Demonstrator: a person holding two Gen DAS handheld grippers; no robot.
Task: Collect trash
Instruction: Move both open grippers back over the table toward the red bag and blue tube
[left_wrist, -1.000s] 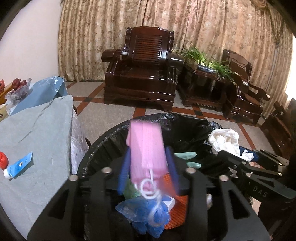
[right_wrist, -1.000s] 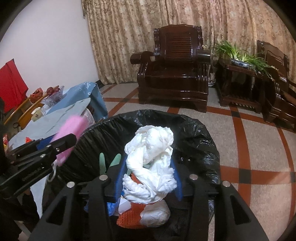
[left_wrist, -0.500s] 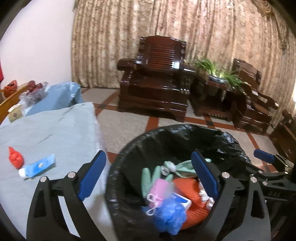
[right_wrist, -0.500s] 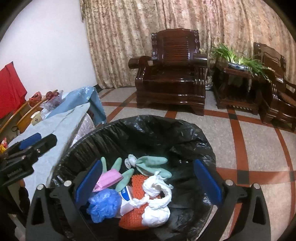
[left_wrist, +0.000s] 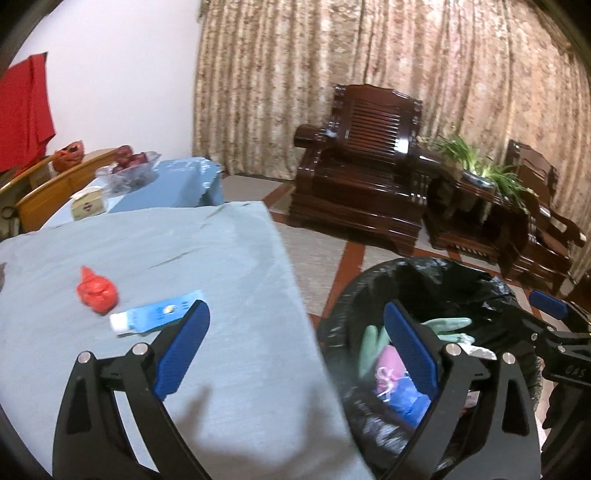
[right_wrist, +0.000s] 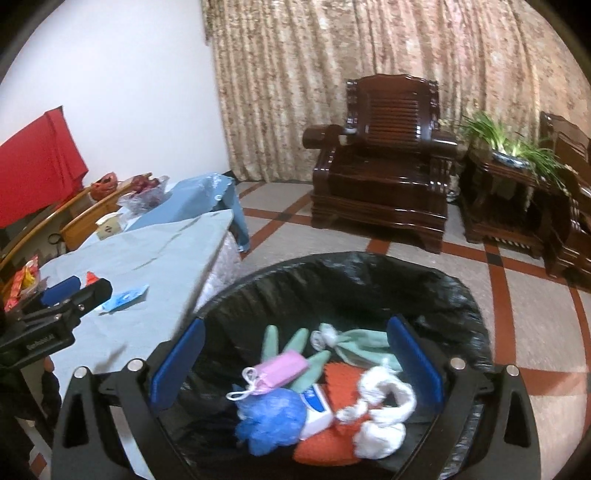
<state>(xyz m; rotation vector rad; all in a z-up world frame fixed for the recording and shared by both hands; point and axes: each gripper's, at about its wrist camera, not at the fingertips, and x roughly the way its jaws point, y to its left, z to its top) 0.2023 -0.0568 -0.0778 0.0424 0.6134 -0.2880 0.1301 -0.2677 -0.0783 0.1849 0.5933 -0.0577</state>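
A black-lined trash bin (right_wrist: 369, 273) holds a pink face mask (right_wrist: 282, 371), a crumpled white tissue (right_wrist: 384, 410), green gloves (right_wrist: 354, 341), a blue bag and orange trash. My right gripper (right_wrist: 295, 362) is open and empty above the bin. My left gripper (left_wrist: 295, 350) is open and empty over the table's right edge, beside the bin (left_wrist: 436, 280). On the grey-blue tablecloth (left_wrist: 166, 251) lie a red crumpled bag (left_wrist: 96, 290) and a blue tube (left_wrist: 157, 314); the tube also shows in the right wrist view (right_wrist: 123, 298).
A dark wooden armchair (left_wrist: 362, 184) and a side table with a plant (left_wrist: 476, 177) stand behind the bin before a patterned curtain. A small box (left_wrist: 86, 203), a fruit bowl (left_wrist: 127, 168) and wooden chairs sit at the table's far left. Snack wrappers (right_wrist: 22, 284) lie at the left.
Both grippers opened and dropped the pink mask and the white tissue into the bin. The left gripper then swung left toward the table; the right stayed over the bin.
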